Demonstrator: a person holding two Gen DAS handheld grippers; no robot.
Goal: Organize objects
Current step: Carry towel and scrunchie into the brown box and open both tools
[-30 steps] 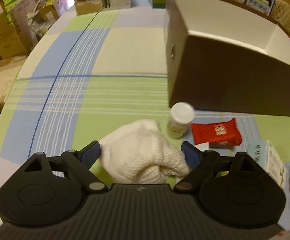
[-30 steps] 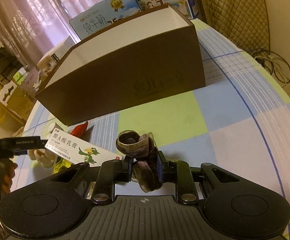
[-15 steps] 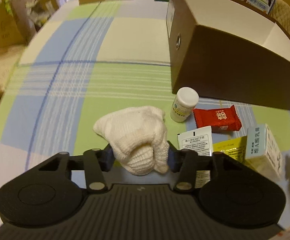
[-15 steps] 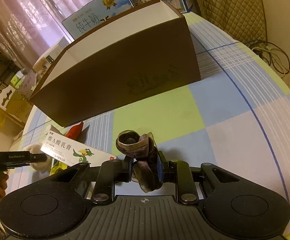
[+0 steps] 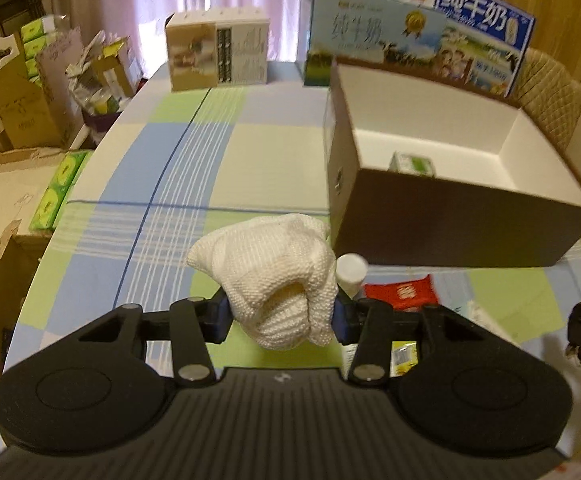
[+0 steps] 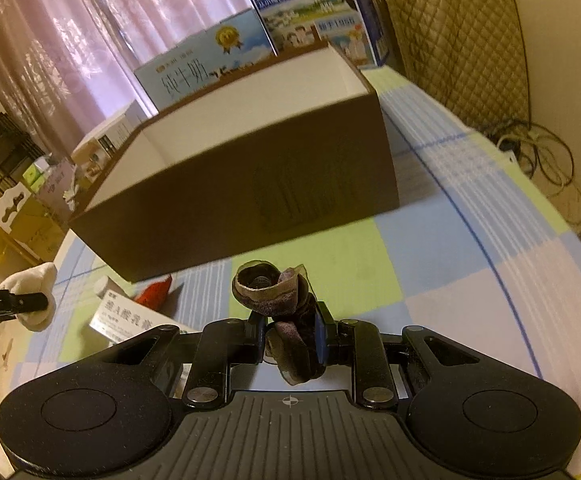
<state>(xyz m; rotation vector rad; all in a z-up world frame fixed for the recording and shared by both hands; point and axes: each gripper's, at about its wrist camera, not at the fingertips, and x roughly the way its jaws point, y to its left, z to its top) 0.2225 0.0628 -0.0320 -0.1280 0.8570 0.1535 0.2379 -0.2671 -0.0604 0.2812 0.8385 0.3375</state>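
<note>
Nearest the left wrist camera, the left gripper (image 5: 281, 318) is clamped on a bunched white knitted cloth (image 5: 268, 272), which hangs clear of the checked blue, green and cream tablecloth (image 5: 194, 168). Close in the other view, the right gripper (image 6: 290, 342) pinches a rolled brown-and-purple sock (image 6: 278, 312) between its narrow fingers, likewise off the table.

Just beyond the cloth stand a small white-capped bottle (image 5: 351, 274) and a red foil snack packet (image 5: 400, 292); a white medicine carton with green print (image 6: 130, 322) lies near them. Farther on sits the open brown cardboard box with a white lining (image 5: 450, 196), seemingly the place where things are being gathered.

To finish the carry well, each load should pass above the near wall before the fingers part, and the two tools should enter at separate ends so they do not meet. The soft bundles sag, so a trailing fold could catch the rim.

Inside the box only a small green-and-white package (image 5: 412, 162) shows; the near wall hides the rest of the floor. Motion blur smears the box front in the right view, and what lies under the left tool is cut off. Blue milk cartons (image 5: 410, 32) stand at the back.
</note>
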